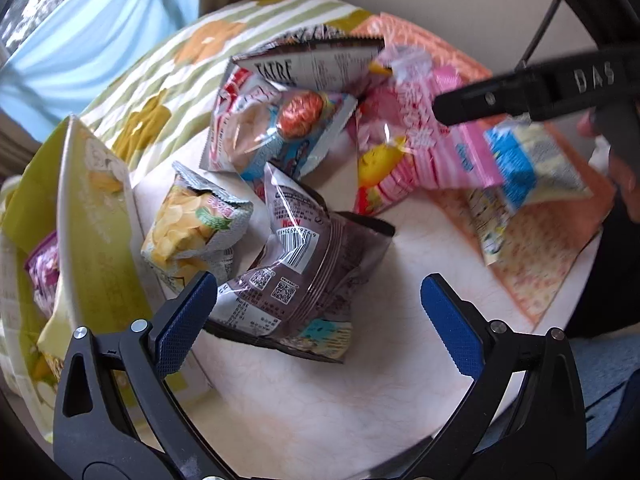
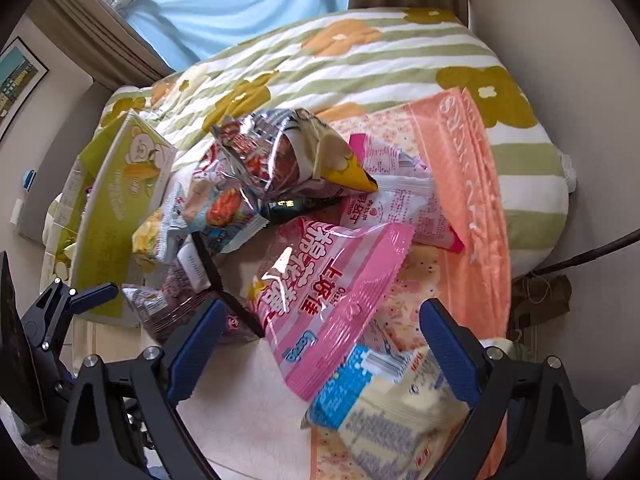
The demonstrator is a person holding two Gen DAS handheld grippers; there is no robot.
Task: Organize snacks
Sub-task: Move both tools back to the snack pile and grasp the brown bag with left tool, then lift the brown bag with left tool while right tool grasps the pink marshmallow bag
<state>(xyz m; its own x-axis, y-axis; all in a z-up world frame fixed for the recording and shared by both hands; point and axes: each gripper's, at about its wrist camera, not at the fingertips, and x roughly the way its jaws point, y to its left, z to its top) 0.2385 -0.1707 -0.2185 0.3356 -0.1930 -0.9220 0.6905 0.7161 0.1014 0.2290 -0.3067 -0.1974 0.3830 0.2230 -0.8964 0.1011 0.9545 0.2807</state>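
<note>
Pointing steeply down, the left gripper [image 1: 318,320] hangs over the white counter [image 1: 360,380] with its blue pads spread wide and nothing between them; the left pad sits just beside a brown bag [image 1: 304,264] lying barcode up. The right gripper [image 2: 320,350] tilts down likewise, pads far apart, straddling the near end of a pink bag [image 2: 328,300] and a blue-and-cream bag [image 2: 380,408] without pressing on either. Only the left view shows a yellow chip bag [image 1: 192,224] clearly, beside a green box [image 1: 92,216] standing at the counter's left edge, and the right gripper's black finger [image 1: 520,92] reaching over the pink bag. Only the right view shows the left gripper from outside, low at the left, plus a framed picture [image 2: 20,80] on the wall. About eight snack bags lie heaped on the counter, some overlapping an orange cloth [image 2: 464,208]. Behind them lies a bed with one striped, flowered quilt [image 2: 360,56], then a blue curtain [image 2: 240,0] at the window.
</note>
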